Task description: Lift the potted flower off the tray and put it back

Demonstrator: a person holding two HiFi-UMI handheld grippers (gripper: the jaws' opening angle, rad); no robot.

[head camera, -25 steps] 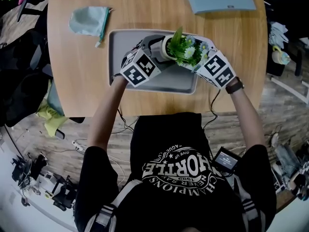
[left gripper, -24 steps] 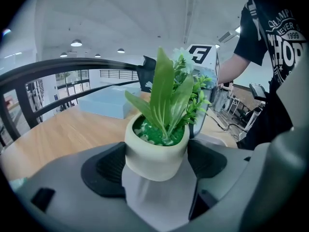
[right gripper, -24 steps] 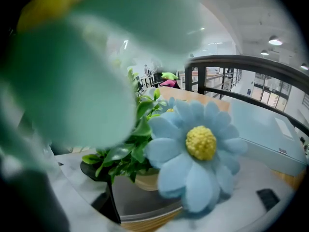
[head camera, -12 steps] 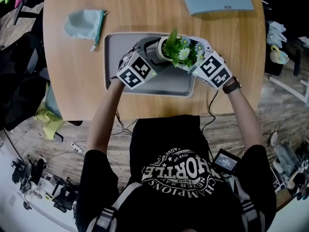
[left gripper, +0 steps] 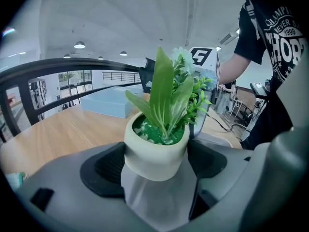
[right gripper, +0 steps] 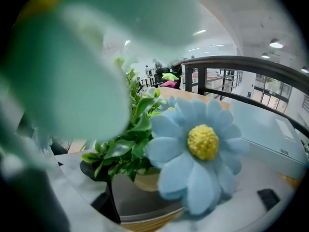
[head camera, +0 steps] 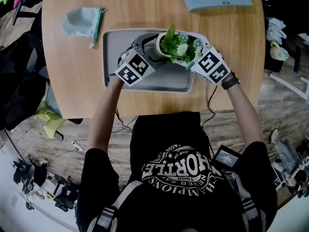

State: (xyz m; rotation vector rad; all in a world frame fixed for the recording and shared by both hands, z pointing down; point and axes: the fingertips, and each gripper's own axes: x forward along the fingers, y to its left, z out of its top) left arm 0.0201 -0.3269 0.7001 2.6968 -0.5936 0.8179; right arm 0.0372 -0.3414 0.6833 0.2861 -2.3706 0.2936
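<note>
Potted flower, glossy white rounded pot, stays pinched between the left gripper's jaws over the grey tray, much as a second ago. Right gripper sits among the blue daisies, jaws apart. Teal cloth pouch lies on the wooden table.

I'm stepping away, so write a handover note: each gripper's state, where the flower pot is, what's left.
Left gripper: fingers shut on the pot of the potted flower.
Right gripper: beside the plant; blooms fill its view, grip unclear.
Pot is over the tray's far half, held upright; whether it has cleared the tray can't be told.
To do: finish the lift, set it back, release.
</note>
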